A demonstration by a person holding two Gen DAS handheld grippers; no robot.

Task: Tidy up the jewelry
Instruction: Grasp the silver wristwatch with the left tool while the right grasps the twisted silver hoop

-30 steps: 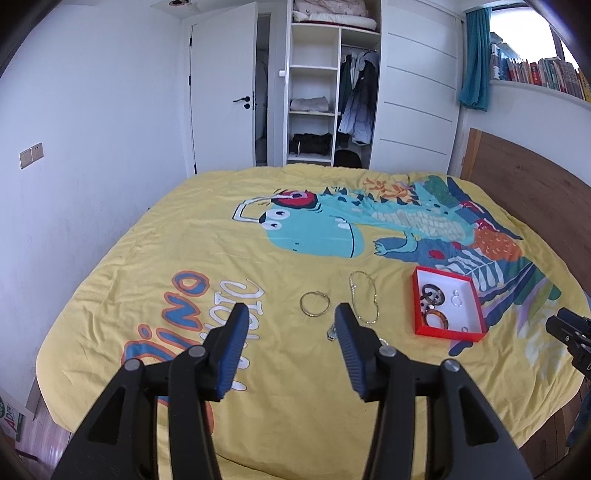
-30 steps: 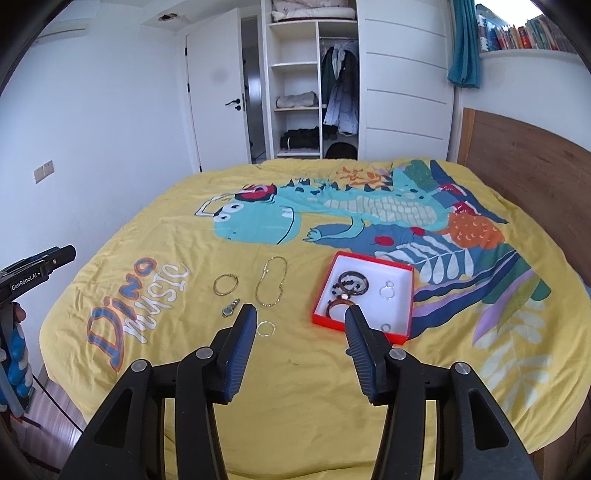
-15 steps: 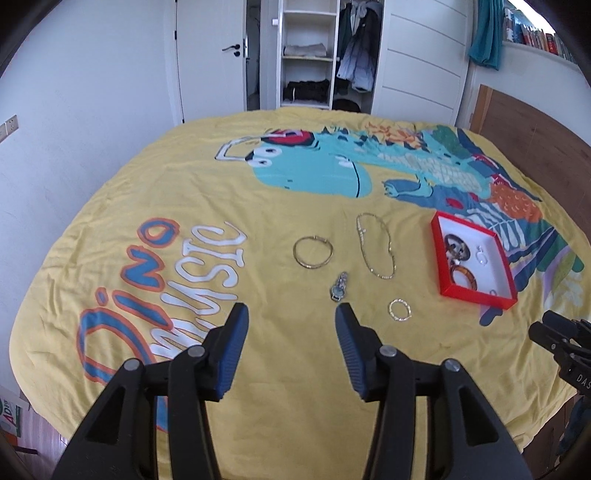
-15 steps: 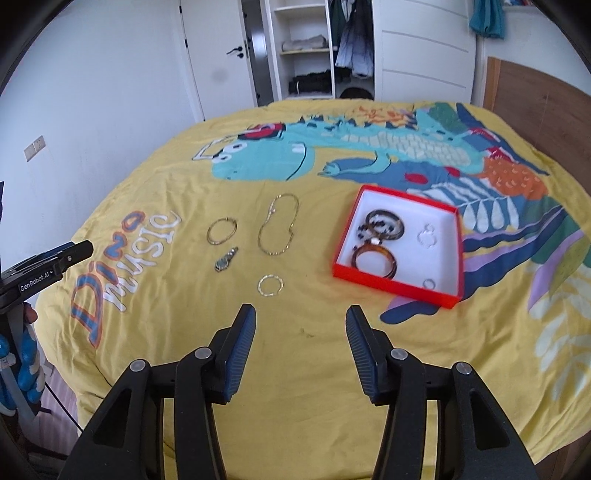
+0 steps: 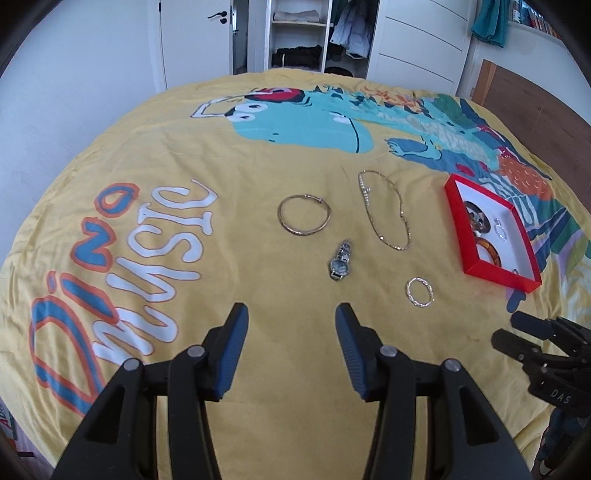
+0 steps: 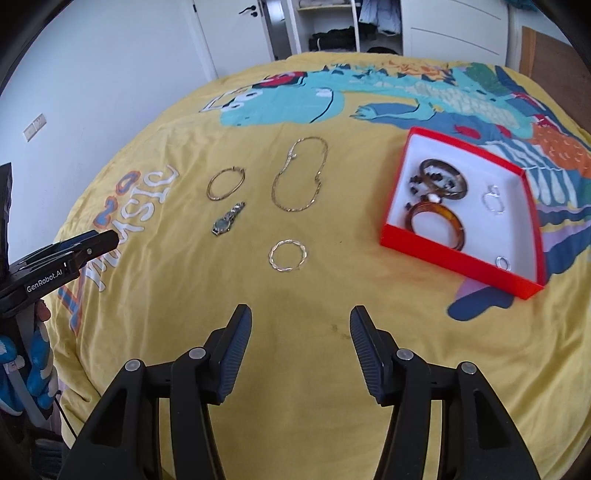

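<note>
On the yellow bedspread lie a gold bangle (image 5: 303, 214) (image 6: 226, 184), a gold chain necklace (image 5: 384, 208) (image 6: 300, 173), a small wristwatch (image 5: 340, 260) (image 6: 228, 218) and a twisted silver ring bracelet (image 5: 419, 291) (image 6: 288, 255). A red box (image 5: 499, 275) (image 6: 443, 254) to the right holds bracelets and small rings. My left gripper (image 5: 291, 325) is open and empty, just short of the watch. My right gripper (image 6: 301, 325) is open and empty, just short of the twisted bracelet.
The bed's near edge lies under both grippers. A wooden headboard (image 5: 535, 96) stands at the right. White wall, a door and an open wardrobe (image 5: 299, 33) lie beyond the far edge. The other gripper shows at each view's side (image 5: 543, 354) (image 6: 55, 262).
Both grippers have moved forward and tilted down toward the bedspread, so the jewelry and box now appear closer. Both stay open. Nothing on the bed has moved.
</note>
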